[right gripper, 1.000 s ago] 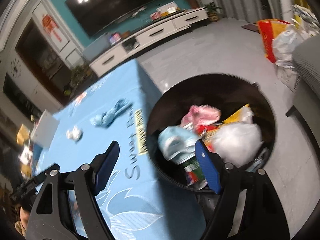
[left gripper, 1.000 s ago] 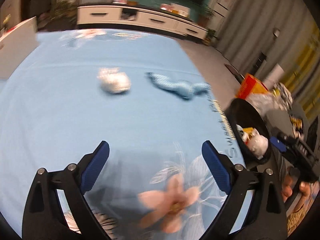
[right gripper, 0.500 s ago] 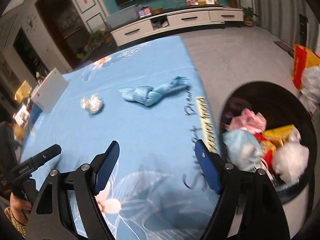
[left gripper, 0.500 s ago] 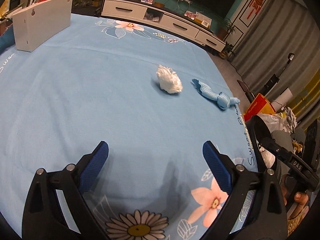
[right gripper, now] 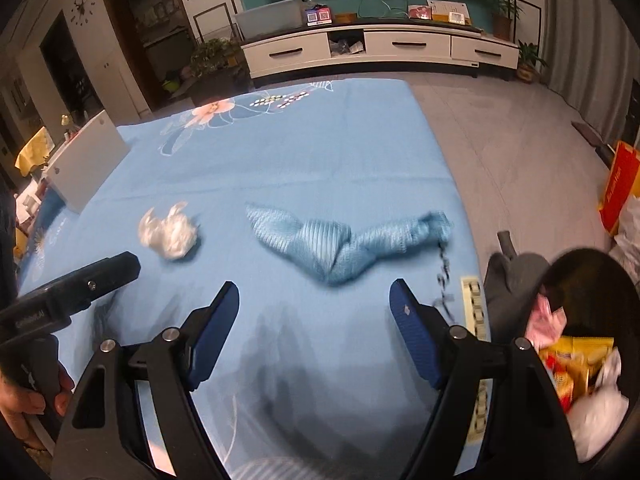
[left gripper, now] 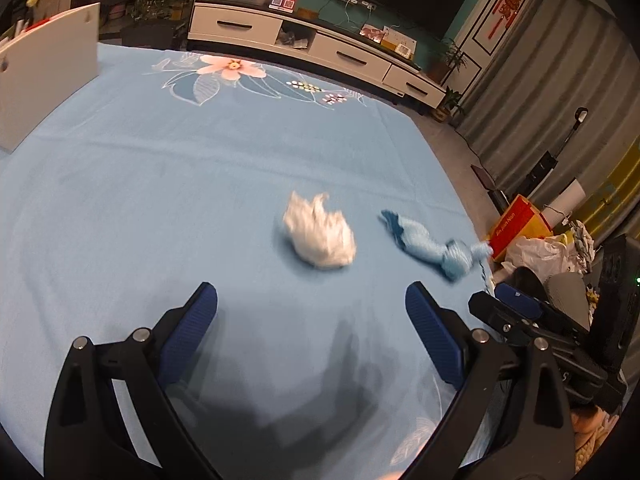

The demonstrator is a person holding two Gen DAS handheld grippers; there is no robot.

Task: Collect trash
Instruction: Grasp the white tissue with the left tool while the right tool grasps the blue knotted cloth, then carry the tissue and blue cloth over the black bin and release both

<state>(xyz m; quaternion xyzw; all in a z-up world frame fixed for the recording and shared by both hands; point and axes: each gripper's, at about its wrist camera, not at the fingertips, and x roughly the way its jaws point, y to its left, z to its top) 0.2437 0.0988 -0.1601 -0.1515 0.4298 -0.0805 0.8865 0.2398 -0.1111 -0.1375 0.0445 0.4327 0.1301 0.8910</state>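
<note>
Rightward, black bin (right gripper: pixel 592 276), wrappers (right gripper: pixel 576 364), perhaps tissue (right gripper: pixel 596 416)

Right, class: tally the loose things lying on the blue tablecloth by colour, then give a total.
White: 1, the crumpled white wad
Blue: 1, the twisted blue cloth
Total: 2

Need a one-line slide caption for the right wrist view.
Open right gripper hovers over blue tablecloth, facing twisted blue cloth; crumpled white wad left, filled black bin right.
</note>
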